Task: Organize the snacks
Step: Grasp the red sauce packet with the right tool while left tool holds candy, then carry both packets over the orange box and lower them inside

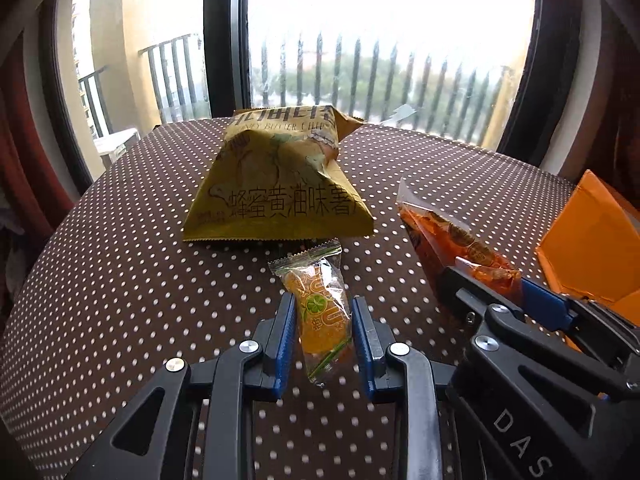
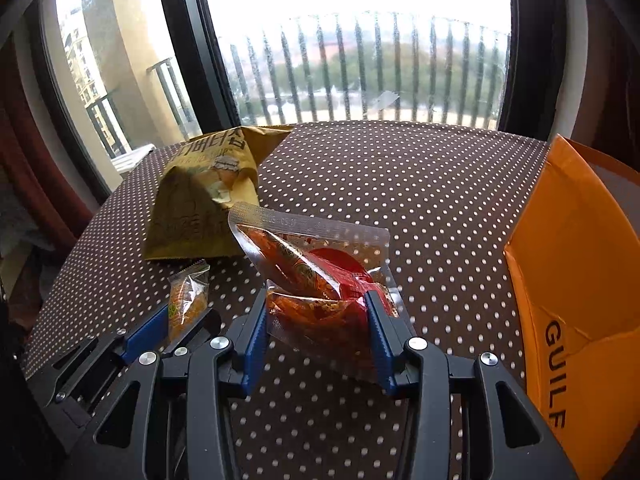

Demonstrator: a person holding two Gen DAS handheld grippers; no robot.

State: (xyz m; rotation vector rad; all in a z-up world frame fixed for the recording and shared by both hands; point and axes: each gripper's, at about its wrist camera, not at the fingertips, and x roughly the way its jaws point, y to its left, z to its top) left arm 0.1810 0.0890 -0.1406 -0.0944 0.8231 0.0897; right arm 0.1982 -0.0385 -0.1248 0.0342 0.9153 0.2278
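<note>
At left centre of the left wrist view, my left gripper point(image 1: 323, 334) has its jaws clenched on a small crinkly clear candy packet point(image 1: 322, 312) with orange contents, low over the dotted brown bench point(image 1: 120, 280). Above lies a puffy yellow chip bag point(image 1: 276, 184). My right gripper point(image 2: 316, 320) grasps a glossy clear pouch point(image 2: 312, 272) of red snacks, its jaws half closed. An orange cardboard box point(image 2: 572, 264) stands at right.

Matt brown white-dotted cloth table cover point(image 1: 120, 280); glossy clear plastic orange candy wrapper point(image 1: 324, 312); matt yellow chip bag point(image 1: 276, 184); at three o'clock, smooth orange cardboard box point(image 2: 572, 248).
</note>
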